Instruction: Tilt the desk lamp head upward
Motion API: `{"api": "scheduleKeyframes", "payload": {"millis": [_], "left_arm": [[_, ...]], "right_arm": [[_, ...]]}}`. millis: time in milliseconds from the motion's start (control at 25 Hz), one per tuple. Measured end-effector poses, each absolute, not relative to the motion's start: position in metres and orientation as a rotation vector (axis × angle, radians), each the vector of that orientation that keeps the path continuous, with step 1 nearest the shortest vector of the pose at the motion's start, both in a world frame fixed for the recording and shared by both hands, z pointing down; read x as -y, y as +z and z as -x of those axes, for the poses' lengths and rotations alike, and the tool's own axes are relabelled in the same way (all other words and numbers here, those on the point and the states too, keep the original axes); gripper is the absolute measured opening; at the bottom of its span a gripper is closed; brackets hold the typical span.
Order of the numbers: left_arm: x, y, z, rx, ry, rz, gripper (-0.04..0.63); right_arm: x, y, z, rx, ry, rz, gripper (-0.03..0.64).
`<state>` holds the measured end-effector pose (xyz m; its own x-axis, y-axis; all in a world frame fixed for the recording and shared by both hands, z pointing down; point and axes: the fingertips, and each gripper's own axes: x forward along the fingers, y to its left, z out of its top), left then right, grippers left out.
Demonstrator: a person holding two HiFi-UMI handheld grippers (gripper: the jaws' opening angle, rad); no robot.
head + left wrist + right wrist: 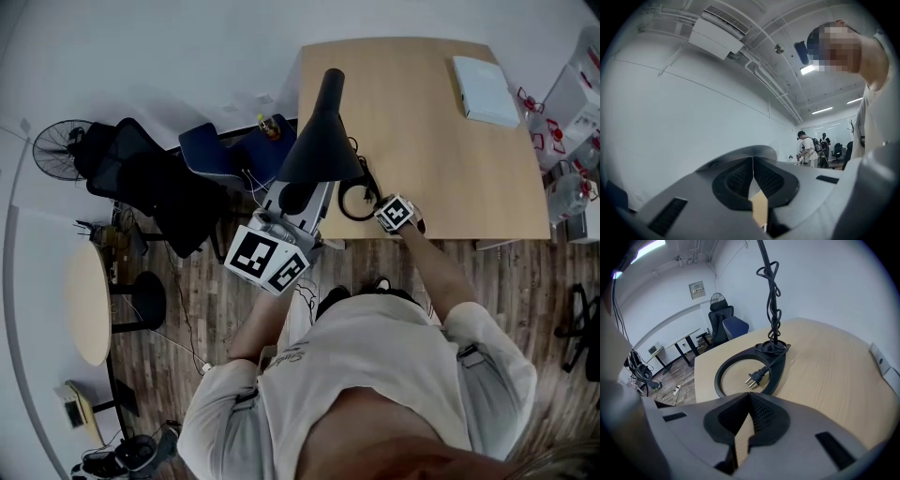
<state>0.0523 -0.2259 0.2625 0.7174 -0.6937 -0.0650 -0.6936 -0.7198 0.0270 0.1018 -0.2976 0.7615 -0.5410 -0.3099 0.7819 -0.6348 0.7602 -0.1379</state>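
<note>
1. Two tongs are held by one person, one in each hand.
2. The left arm (255, 328) is bent and lifted. It holds the left tongs (753, 164) up high, facing a white wall (684, 122) and the ceiling.
3. The left tongs are pressed together with nothing between them.
4. The right arm (441, 272) reaches forward and down to the near edge of the light wooden table (450, 169).
5. The right tongs (750, 399) are low over the table, just beside the lamp's base. They are pressed together too, and hold nothing.
6. The tall black desk lamp (319, 141) stands at the near left part of the table. From above, its black cone-shaped head (323, 122) shows right next to the left tongs. I cannot tell if they touch.
7. The lamp's flat black ring-shaped base (777, 372) lies on the table in front of the right tongs.
8. Inside the ring lies a black two-pin plug (757, 377), flat on the wood.
9. The black cord (772, 277) is twisted around the lamp's thin stem.
10. A flat white book (485, 90) lies at the far right corner, well apart from the lamp.
</note>
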Motion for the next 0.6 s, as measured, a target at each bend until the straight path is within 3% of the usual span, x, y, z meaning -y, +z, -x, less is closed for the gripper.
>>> {"api": "scheduleKeyframes", "payload": {"millis": [600], "left_arm": [[0.187, 0.313, -0.046, 1.007, -0.05, -2.858, 0.015]], "right_arm": [[0.267, 0.712, -0.105, 2.255, 0.456, -0.87, -0.006]]}}
